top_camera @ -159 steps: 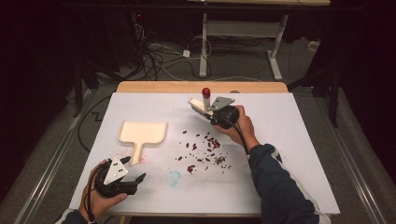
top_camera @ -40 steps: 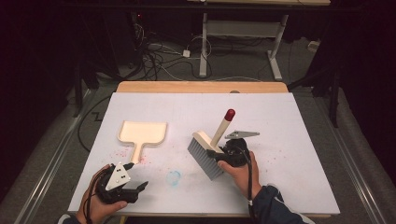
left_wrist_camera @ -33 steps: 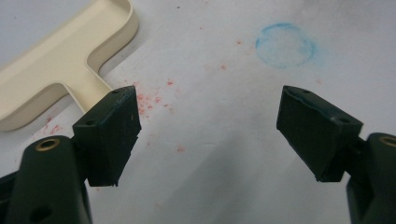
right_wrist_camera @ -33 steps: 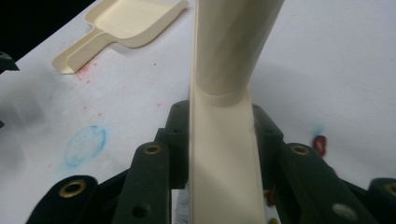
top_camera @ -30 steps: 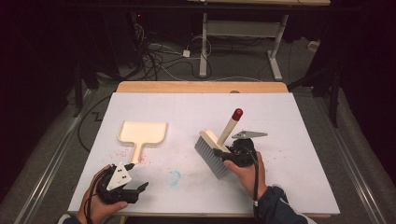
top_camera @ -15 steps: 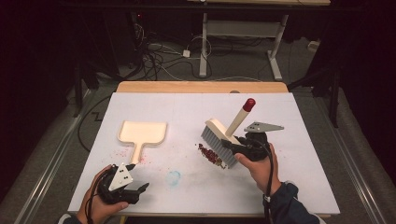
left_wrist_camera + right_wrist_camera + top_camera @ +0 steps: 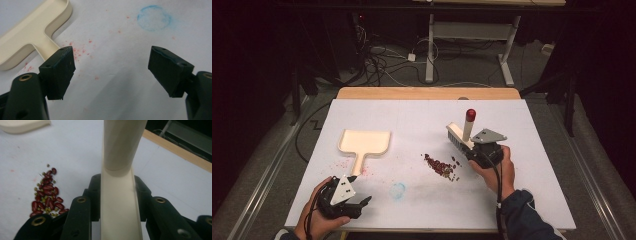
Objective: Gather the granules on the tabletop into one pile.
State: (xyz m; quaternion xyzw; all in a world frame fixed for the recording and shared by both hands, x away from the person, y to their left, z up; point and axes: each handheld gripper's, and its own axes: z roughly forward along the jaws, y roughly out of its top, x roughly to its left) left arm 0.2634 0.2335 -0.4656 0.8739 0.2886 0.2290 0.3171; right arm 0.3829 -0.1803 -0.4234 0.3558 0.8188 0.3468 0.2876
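Observation:
My right gripper (image 7: 472,150) is shut on the cream handle of a hand brush (image 7: 460,135) with a red tip, lifted off the table at the right; the handle (image 7: 120,170) fills the gap between its jaws. A swept pile of red and green beans (image 7: 439,166) lies just left of the brush, also seen as beans (image 7: 47,195) in the right gripper view. A cream dustpan (image 7: 363,144) lies flat at the left. My left gripper (image 7: 362,202) rests near the front left edge, jaws wide open over bare table, with the dustpan handle (image 7: 32,37) just ahead.
The white table cover (image 7: 532,200) carries a faint blue ring (image 7: 398,190) and pink stains (image 7: 343,163) near the dustpan. A wooden strip (image 7: 427,93) edges the far side. Cables and a desk frame lie on the floor beyond.
The right gripper carried the brush rightward and slightly up, leaving the beans gathered in one pile at its left. The left gripper stayed put.

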